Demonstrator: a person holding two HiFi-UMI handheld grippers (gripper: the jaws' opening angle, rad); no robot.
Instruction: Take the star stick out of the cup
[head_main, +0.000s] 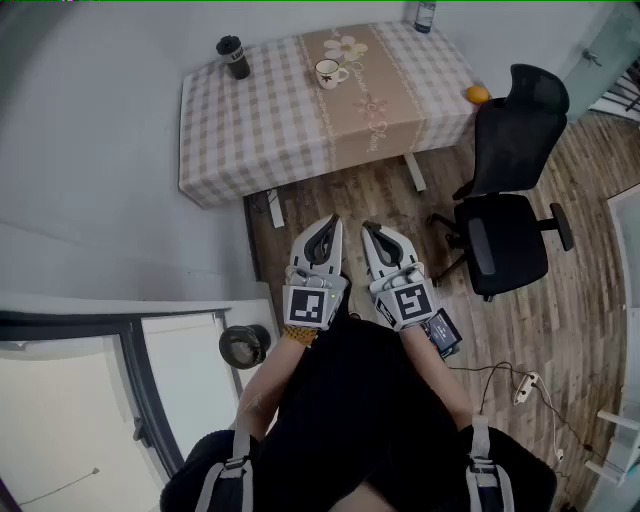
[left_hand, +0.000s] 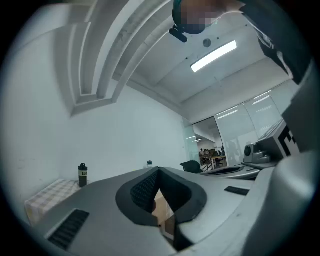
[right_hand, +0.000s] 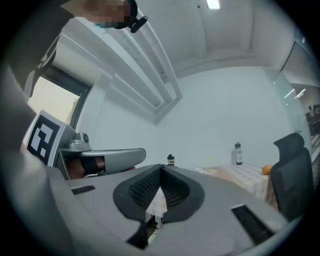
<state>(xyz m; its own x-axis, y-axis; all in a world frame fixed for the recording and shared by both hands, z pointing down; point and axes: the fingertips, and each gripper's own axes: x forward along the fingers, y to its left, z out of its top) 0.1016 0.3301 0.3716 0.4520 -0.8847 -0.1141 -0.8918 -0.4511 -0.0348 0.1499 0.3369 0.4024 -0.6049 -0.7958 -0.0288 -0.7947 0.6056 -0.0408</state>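
Room, head view: wood floor and pale wall. A table (head_main: 250, 130) with a check cloth and a beige runner stands ahead, well apart from the person.
On table, head view: white cup (head_main: 328, 72) on the runner, black tumbler (head_main: 233, 57) to its left, bottle (head_main: 425, 14) at the far edge, orange (head_main: 477, 94) at the right corner. An office chair (head_main: 510, 190) stands off the right end.
Star stick: too small to make out at the cup, so its long axis is unreadable.
Grippers, head view: left gripper (head_main: 330, 226) and right gripper (head_main: 372, 231) are side by side close to the body, tips pointing toward the table.
Key relation: the cup lies straight ahead of both pairs of jaws and far off. It is roughly in line with the left gripper, so that one looks marginally nearer (judgement).
Left gripper view: jaws (left_hand: 159, 172) tips together, nothing between them. Only floor shows through the notch below, and the tumbler (left_hand: 82, 176) is off to the left.
Right gripper view: jaws (right_hand: 161, 170) closed tip to tip, empty. The tumbler (right_hand: 171, 160) is just above the tips, and the bottle (right_hand: 238, 153) and orange (right_hand: 266, 170) are to the right.
Step (judgement): approach not yet begun.
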